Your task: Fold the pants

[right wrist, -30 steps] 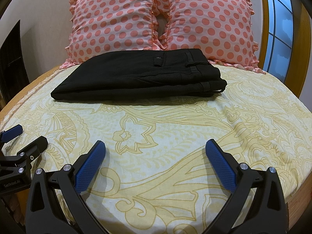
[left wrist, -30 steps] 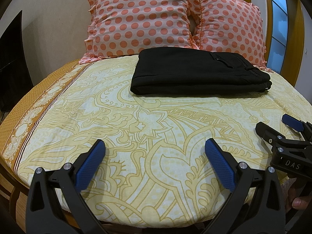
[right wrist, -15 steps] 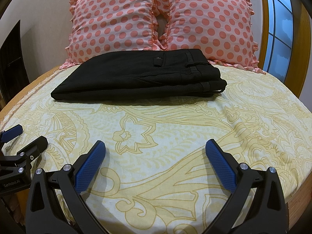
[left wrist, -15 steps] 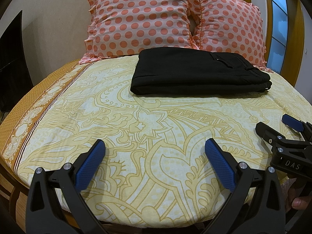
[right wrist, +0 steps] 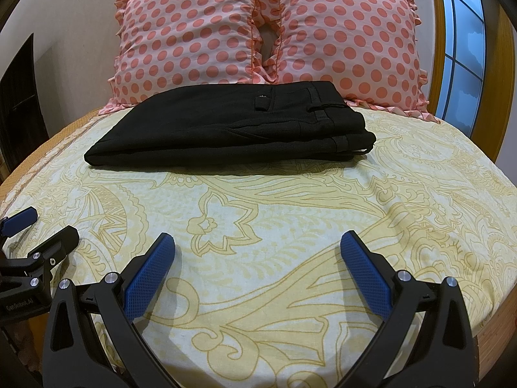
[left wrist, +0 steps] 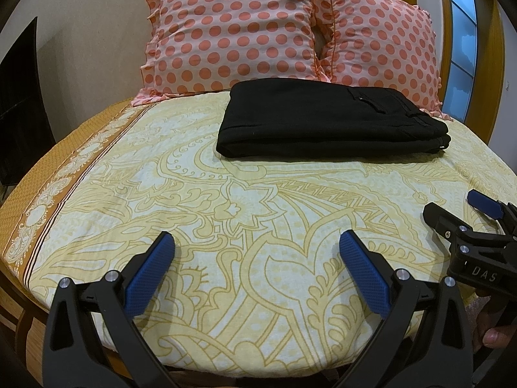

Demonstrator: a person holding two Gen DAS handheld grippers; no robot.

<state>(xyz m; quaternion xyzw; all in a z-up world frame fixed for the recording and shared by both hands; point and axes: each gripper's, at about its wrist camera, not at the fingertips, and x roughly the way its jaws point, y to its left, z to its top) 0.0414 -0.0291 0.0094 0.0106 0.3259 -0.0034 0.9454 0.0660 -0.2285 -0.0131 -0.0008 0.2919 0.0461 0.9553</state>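
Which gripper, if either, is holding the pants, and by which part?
Neither. The left gripper and right gripper are both open over the sheet, apart from the folded pants.

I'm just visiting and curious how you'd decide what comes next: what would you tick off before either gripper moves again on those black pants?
1. Pants folded into a compact stack: ok.
2. Pants resting flat on the bedsheet, clear of the bed edge: ok.
3. Left gripper open and holding nothing: ok.
4. Right gripper open and holding nothing: ok.
5. Both grippers apart from the pants: ok.
6. Stack clear of the pillows: cannot tell, its far edge is hidden.
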